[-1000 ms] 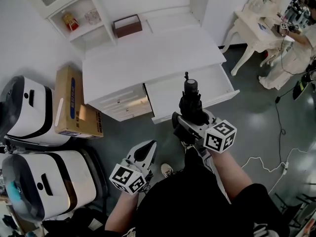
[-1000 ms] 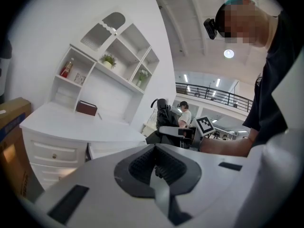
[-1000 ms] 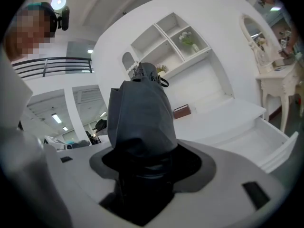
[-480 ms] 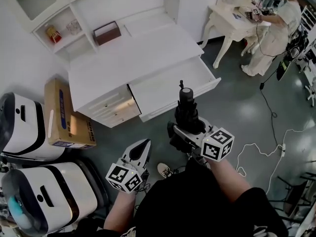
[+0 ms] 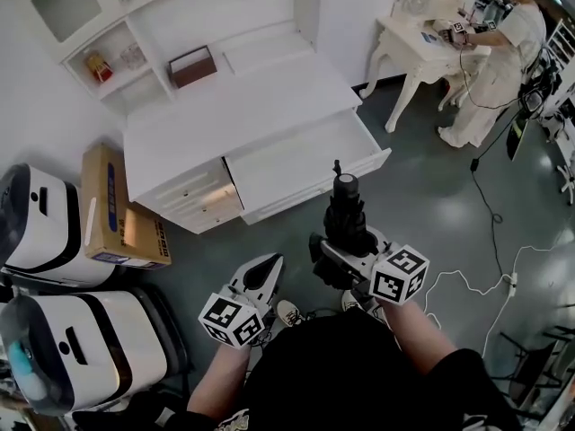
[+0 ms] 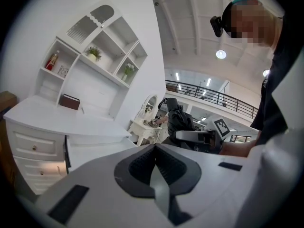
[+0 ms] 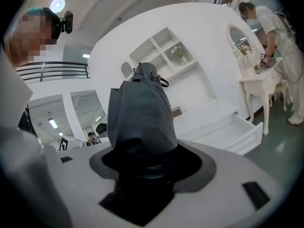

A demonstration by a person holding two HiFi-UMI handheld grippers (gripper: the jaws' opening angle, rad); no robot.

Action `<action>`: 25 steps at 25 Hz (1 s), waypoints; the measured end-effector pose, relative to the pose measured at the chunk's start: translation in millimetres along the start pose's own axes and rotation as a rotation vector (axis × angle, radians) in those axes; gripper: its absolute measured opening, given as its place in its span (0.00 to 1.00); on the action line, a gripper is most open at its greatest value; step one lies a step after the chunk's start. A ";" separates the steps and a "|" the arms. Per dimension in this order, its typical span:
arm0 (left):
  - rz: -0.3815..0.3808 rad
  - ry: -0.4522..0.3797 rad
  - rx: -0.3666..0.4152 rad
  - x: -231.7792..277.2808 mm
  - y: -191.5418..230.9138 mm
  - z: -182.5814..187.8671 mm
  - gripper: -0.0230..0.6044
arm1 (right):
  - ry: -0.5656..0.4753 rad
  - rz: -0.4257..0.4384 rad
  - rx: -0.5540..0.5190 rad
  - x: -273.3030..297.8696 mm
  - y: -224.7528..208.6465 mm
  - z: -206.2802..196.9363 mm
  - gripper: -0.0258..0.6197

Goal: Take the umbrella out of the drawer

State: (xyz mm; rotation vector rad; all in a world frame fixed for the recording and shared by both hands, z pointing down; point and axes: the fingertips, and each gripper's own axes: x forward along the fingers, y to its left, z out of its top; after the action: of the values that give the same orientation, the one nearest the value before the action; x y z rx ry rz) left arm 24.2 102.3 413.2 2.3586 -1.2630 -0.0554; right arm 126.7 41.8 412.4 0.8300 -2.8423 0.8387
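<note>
- The lower end of the umbrella is hidden inside the right tool. Only its folded dark cloth and capped tip show.
- In the right gripper view the umbrella fills the middle and blocks much of what lies behind it. The drawer shows only past its right side.
- In the head view the person's dark clothing covers the floor on the near side of the drawer, and both arms are partly cut off.
- The box left of the drawer is partly behind a white machine, and its print is too small to read.
- The right tool has its jaws clamped on the umbrella's base, and the umbrella stands up out of them.
- The umbrella is out of the drawer, held over the floor just in front of the drawer's front panel and apart from it.
- The drawer stands pulled open under the tabletop, and what shows of its inside is plain white.
- The left tool has its jaws pressed together on nothing, seen plainly in the left gripper view. It hangs lower, in front of the drawer and off to its left.
</note>
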 end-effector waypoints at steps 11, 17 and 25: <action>0.069 -0.023 -0.015 44.3 -48.1 -4.7 0.04 | 0.023 0.090 0.002 -46.8 -30.3 12.4 0.47; 0.104 -0.014 -0.031 60.7 -67.9 -16.8 0.04 | 0.037 0.125 0.020 -63.0 -47.5 10.6 0.47; 0.138 -0.009 -0.061 80.5 -83.1 -35.1 0.04 | 0.085 0.155 0.029 -80.1 -67.9 0.7 0.47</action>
State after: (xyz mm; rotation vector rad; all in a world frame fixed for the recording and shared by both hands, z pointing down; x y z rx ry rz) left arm 144.1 90.6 424.4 2.2172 -1.4048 -0.0600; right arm 230.1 32.0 428.4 0.5681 -2.8543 0.9108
